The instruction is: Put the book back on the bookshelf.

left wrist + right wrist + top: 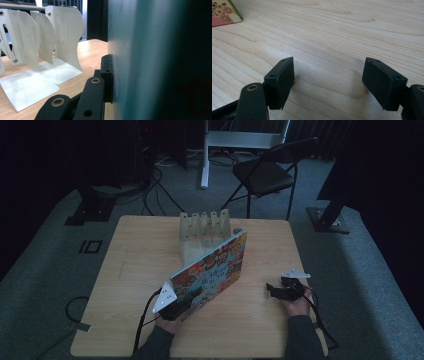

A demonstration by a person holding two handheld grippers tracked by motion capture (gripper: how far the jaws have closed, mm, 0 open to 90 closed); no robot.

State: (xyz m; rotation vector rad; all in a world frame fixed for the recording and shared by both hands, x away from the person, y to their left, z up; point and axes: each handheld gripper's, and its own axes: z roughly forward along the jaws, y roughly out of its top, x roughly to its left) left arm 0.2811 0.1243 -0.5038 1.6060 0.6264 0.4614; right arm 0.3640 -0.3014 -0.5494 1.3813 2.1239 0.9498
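Wooden table beneath the right gripper's parted, empty jaws.

A flat picture book with a busy cartoon cover in orange, red, blue and yellow shows a plain dark teal back in the left gripper view, and pink and cream patterning edged in green in the right gripper view. The black left tool carries a pale grey triangular plate. The right tool is matt black. The metal divider rack is off-white; the wooden counter is light, with fine grain.
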